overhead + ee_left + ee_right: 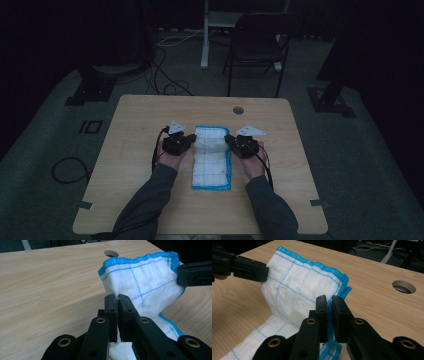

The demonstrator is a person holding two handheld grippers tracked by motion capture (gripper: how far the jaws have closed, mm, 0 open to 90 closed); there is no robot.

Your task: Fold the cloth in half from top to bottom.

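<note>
The wooden table (140, 165) carries a white cloth (212, 157) with a blue hem, lying lengthwise between the two grippers. A round cable hole (238, 110) sits in the table beyond the cloth.

The cloth's far part is lifted off the table and hangs between the grippers; its near part lies flat.

The left gripper (117, 301) has its jaws clamped together on the cloth's left edge, with fabric pinched between the pads.

The right gripper (330, 301) has its jaws clamped on the cloth's right, blue-hemmed edge, directly opposite the left gripper.
</note>
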